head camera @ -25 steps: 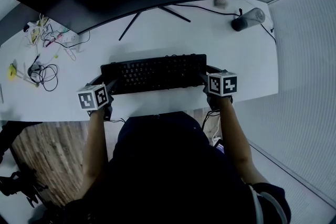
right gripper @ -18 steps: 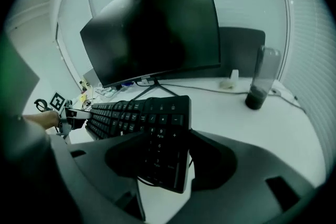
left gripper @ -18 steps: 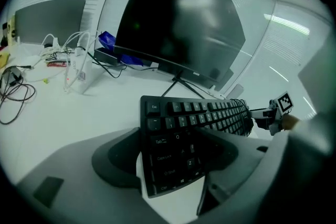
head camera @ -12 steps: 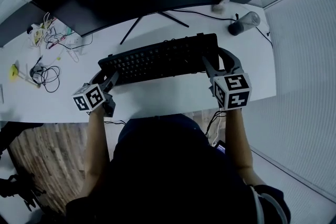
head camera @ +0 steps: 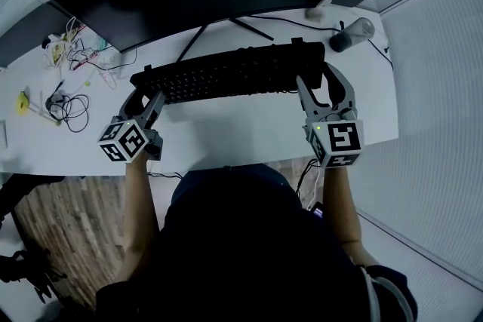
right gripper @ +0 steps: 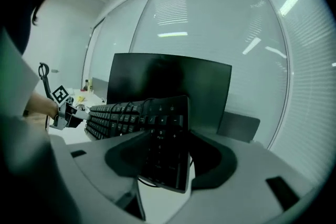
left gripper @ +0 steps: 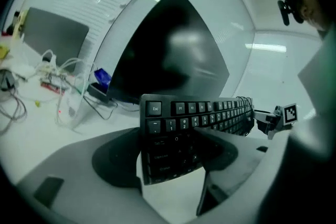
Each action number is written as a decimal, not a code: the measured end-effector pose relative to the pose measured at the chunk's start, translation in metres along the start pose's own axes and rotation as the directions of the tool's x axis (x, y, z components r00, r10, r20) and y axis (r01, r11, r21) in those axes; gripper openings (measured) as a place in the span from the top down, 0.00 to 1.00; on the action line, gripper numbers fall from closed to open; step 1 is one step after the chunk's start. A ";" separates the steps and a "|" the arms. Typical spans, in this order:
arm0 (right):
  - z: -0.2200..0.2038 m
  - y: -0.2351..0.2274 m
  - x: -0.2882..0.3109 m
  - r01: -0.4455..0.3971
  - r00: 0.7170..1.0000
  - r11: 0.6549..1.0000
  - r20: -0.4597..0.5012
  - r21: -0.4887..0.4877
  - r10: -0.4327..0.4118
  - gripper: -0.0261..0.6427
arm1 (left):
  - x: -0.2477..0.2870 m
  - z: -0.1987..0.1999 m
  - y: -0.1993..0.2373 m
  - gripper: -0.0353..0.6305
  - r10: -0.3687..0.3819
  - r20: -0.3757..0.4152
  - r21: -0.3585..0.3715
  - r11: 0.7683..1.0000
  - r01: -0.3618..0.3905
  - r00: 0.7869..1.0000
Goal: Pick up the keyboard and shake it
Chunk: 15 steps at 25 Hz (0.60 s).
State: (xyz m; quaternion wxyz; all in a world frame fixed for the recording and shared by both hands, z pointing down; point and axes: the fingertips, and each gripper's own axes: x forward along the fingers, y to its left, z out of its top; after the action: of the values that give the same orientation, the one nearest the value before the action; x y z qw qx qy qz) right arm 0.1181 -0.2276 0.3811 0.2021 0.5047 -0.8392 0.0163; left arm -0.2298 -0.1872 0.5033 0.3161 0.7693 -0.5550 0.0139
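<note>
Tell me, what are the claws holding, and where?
The keyboard. The left claw grips its left end, and the right claw grips its right end.

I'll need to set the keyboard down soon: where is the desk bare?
Bare: the white desk strip between the keyboard and the near edge, and the right end between the dark cylinder and that edge. Crowded: the left end with tangled cables, and behind the keyboard, where the monitor stand legs spread.

Left tongs (head camera: pixel 143 96), right tongs (head camera: pixel 317 76) — both clamped, forearms extended forward, well apart
</note>
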 end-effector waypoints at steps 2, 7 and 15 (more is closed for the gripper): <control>-0.018 -0.006 0.004 -0.023 0.999 0.994 0.034 0.106 0.020 0.59 | -0.009 0.022 -0.010 0.47 0.049 0.009 0.110 0.993 -0.050 0.999; -0.059 -0.013 0.012 -0.105 0.992 0.934 0.105 0.343 0.073 0.59 | -0.035 0.074 -0.051 0.47 0.150 0.082 0.380 0.909 -0.170 0.985; -0.104 0.004 0.025 -0.169 0.986 0.838 0.078 0.518 0.150 0.59 | -0.054 0.095 -0.084 0.47 0.215 0.134 0.579 0.775 -0.253 0.967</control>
State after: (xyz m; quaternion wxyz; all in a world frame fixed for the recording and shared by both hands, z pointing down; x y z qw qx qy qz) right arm 0.1380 -0.2226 0.4863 0.0407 0.4692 -0.8455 0.2517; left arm -0.2092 -0.1741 0.3678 0.0399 0.7543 -0.6234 0.2021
